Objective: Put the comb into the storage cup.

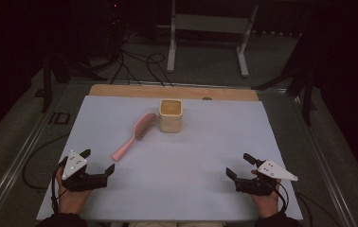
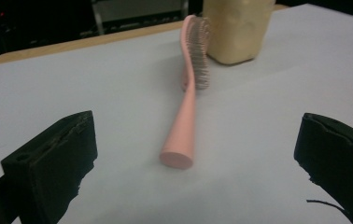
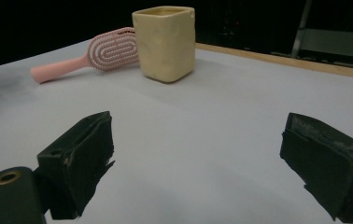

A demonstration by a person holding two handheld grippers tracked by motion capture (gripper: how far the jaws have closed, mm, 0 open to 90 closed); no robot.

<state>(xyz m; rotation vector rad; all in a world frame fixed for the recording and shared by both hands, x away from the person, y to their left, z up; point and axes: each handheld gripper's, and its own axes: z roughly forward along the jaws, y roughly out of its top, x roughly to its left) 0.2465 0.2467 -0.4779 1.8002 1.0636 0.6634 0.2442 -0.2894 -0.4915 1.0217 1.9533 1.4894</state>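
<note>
- Here, the left gripper (image 1: 97, 161) rests at about 8 o'clock on the table (image 1: 191, 156), held in the person's left hand (image 1: 70, 196); its jaws stand wide apart with nothing between them.
- The right gripper (image 1: 240, 166) sits at about 4 o'clock in the right hand (image 1: 267, 201), jaws likewise spread and empty.
- Both grippers are well apart from each other, near the table's near edge.
- In the left gripper view, the pink hairbrush (image 2: 189, 93) lies straight ahead between the two jaws' lines, handle end nearest, clear of both.
- From above, the hairbrush (image 1: 134, 135) lies flat toward 11 o'clock of the table's middle, its handle pointing to 7 o'clock, near the left gripper but not touching it.
- Its bristled head lies just beside the cream square cup (image 1: 170, 115); whether they touch I cannot tell.
- The cup stands upright at 12 o'clock; in the right gripper view the cup (image 3: 165, 42) stands ahead, with the brush head to its left.
</note>
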